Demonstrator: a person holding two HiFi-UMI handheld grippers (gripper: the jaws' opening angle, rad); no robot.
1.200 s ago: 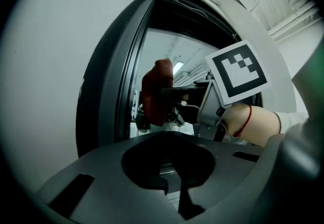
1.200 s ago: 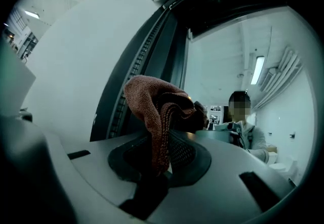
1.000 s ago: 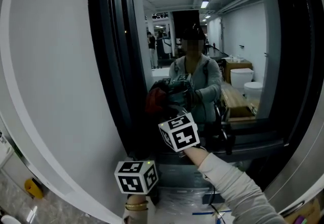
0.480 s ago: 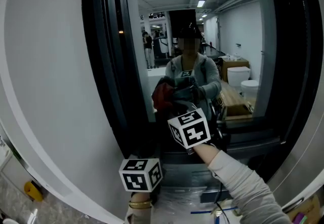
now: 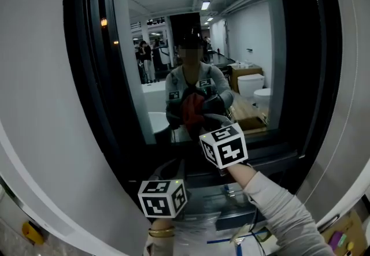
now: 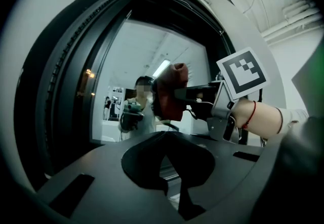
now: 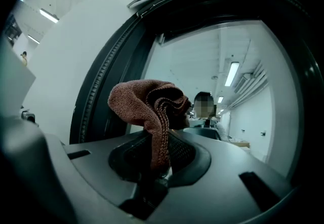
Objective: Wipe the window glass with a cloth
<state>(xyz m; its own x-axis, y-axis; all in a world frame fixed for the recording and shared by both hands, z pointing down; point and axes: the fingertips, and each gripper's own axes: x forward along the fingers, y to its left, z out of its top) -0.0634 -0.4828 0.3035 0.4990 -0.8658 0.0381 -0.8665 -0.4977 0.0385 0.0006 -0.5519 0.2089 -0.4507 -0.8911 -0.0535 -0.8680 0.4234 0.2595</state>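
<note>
The window glass (image 5: 243, 47) sits in a dark frame and mirrors a person and a lit room. My right gripper (image 7: 157, 162) is shut on a bunched reddish-brown cloth (image 7: 147, 101), which stands up from its jaws close to the glass (image 7: 212, 76). In the head view the right gripper's marker cube (image 5: 224, 146) is at the pane's lower edge, with the cloth (image 5: 193, 109) just beyond it. The left gripper view shows the cloth (image 6: 169, 91) from the side. My left gripper (image 6: 169, 167) hangs lower, jaws shut on nothing; its cube (image 5: 162, 198) is below the sill.
A thick black window frame (image 5: 95, 104) borders the pane, and a white wall (image 5: 34, 75) curves off to the left. Below the sill lie plastic-wrapped items (image 5: 202, 223) and a blue cable (image 5: 222, 241). A small yellow object (image 5: 32, 232) lies low at the left.
The right gripper with the cloth has shifted right along the lower part of the glass. The left gripper has stayed low beneath the sill.
</note>
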